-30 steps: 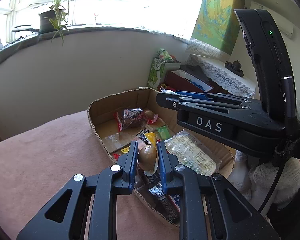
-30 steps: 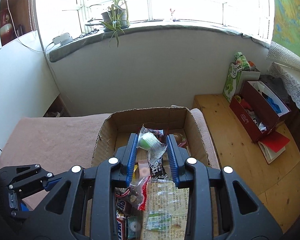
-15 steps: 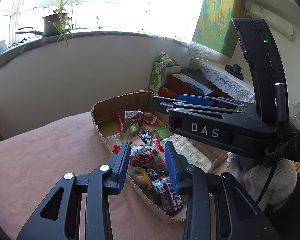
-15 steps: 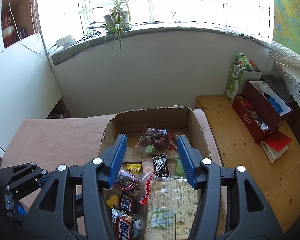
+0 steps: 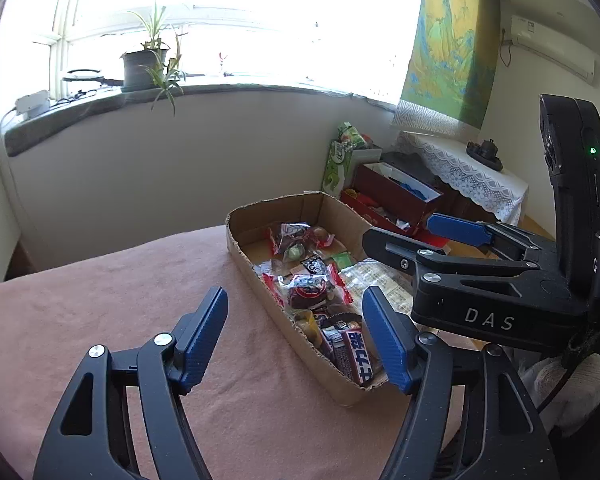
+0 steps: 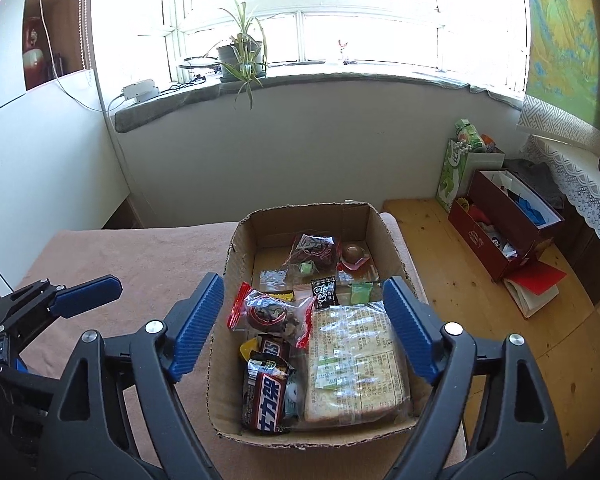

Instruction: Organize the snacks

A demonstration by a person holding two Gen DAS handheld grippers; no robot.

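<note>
2 hand-held grippers are seen above a bench covered in pink cloth. The left hand-held gripper (image 5: 294,336) and the right hand-held gripper (image 6: 304,330) are both empty, their jaws opening. A cardboard box (image 6: 236,256) is set at the bench's far right corner. The snacks are gathered inside it: a flat cracker pack (image 6: 354,364), a chocolate bar (image 6: 266,394), a red-edged bag (image 6: 272,314) and small sweets. No snacks are seen on the bare cloth, so the task is judged nearly finished.
</note>
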